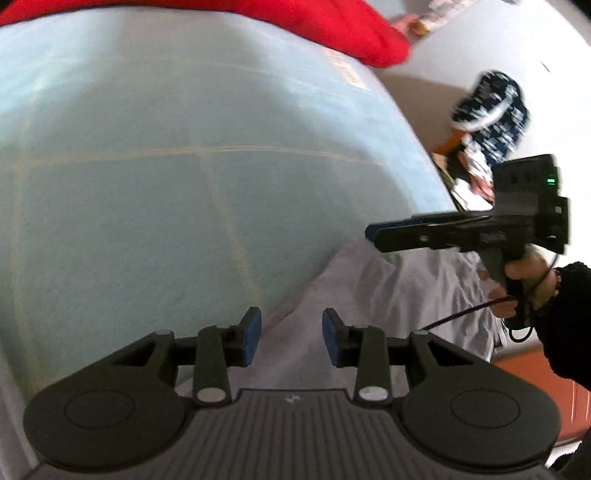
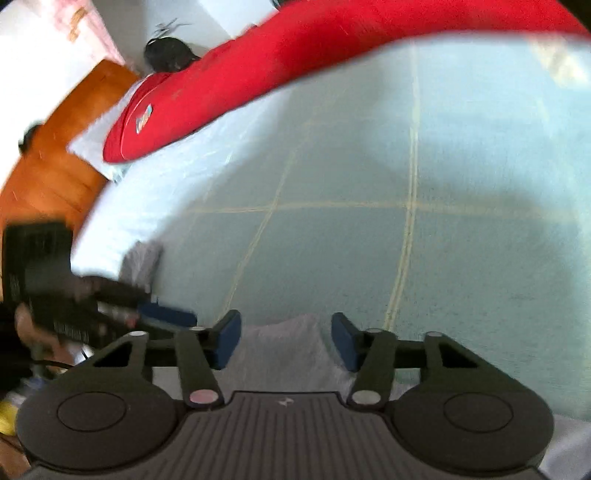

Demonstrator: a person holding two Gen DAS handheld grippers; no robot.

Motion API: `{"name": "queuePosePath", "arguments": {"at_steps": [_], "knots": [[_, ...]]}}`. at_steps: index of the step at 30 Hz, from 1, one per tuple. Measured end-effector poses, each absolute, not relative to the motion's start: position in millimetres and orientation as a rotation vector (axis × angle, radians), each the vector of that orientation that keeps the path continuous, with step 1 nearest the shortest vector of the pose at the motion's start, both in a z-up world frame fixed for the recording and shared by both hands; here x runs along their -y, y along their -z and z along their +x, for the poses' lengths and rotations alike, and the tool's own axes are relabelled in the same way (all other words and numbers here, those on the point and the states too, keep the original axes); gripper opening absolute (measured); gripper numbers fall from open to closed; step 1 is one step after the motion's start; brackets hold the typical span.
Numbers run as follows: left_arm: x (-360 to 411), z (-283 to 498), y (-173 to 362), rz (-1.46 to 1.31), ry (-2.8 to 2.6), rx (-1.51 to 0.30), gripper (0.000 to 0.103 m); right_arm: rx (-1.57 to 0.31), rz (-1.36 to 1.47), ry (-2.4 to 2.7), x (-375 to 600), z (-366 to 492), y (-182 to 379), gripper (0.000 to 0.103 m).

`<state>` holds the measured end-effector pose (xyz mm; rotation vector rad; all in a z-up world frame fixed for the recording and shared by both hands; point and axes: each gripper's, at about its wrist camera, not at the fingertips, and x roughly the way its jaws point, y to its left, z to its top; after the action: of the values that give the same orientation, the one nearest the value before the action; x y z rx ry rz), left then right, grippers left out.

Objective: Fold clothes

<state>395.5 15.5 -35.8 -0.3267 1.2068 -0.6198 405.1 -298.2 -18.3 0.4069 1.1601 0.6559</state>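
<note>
Looking down both wrists, I see the pale grey garment [image 1: 388, 295] lying directly under my part-open, empty left gripper [image 1: 291, 338] and right gripper [image 2: 286, 341], neither nearer.

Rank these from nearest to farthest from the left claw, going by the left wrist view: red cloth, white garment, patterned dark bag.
1. White garment: right under and ahead of the left claw, on the blue sheet's near edge.
2. Patterned dark bag: off the bed, upper right.
3. Red cloth: across the far end of the bed, top of view.
</note>
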Motion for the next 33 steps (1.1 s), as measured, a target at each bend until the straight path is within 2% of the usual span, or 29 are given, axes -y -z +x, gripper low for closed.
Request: {"name": "queuePosePath", "arguments": {"at_steps": [4,8,10,15,18,21,23,27,30,32,33], "knots": [[-25,387,39,-0.367,0.564,-1.217,0.041,-1.280,0.514,-0.683,298,419,57,0.025],[-26,378,43,-0.412,0.543,-1.223,0.043,-1.313,0.415,-0.754,280,415,55,0.018],[-22,377,44,-0.429,0.541,-1.226,0.043,-1.288,0.342,-0.770,271,413,45,0.014],[-13,377,43,-0.458,0.589,-1.212,0.045,-1.080,0.287,-0.797,268,423,15,0.002],[-9,379,44,-0.465,0.630,-1.205,0.045,-1.072,0.273,-0.777,266,426,12,0.003],[-5,378,52,-0.468,0.674,-1.217,0.053,-1.062,0.292,-0.780,274,415,2,0.007],[-4,374,64,-0.447,0.656,-1.246,0.053,-1.077,0.296,-0.781,283,404,0,0.010],[-18,366,68,-0.441,0.583,-1.234,0.051,-1.217,0.234,-0.683,285,383,31,0.012],[-28,356,57,-0.421,0.533,-1.209,0.051,-1.195,0.235,-0.649,293,361,24,0.014],[-31,350,52,-0.415,0.526,-1.192,0.052,-1.147,0.240,-0.599,298,351,13,0.030],[-30,347,53,-0.411,0.523,-1.194,0.053,-1.149,0.224,-0.571,298,349,15,0.034]]}}
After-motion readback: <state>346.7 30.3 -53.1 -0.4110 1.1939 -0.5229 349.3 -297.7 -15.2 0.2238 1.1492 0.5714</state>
